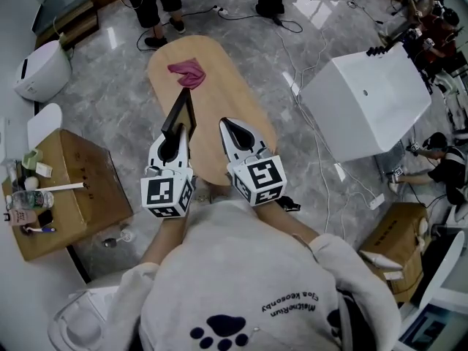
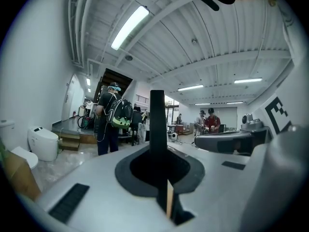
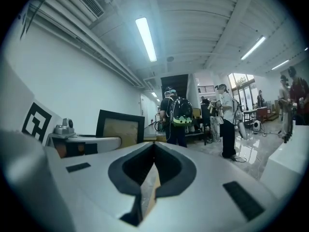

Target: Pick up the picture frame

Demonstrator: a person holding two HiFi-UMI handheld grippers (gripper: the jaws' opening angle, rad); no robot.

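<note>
A black picture frame [image 1: 181, 115] with a tan face is held upright off the oval wooden table [image 1: 234, 101], and my left gripper [image 1: 178, 136] is shut on its lower edge. In the left gripper view the picture frame [image 2: 157, 124] shows edge-on as a dark vertical bar rising from between the closed jaws of the left gripper [image 2: 158, 151]. My right gripper [image 1: 232, 127] hovers beside it on the right, shut with nothing in it. From the right gripper [image 3: 154, 148] view the picture frame [image 3: 120, 127] stands at the left, above the left gripper [image 3: 84, 143].
A pink cloth [image 1: 189, 73] lies at the table's far end. A cardboard box [image 1: 73, 185] with small items sits at the left, and a large white box [image 1: 365, 101] at the right. Cables trail over the floor [image 1: 314, 130]. People [image 1: 157, 6] stand beyond the table.
</note>
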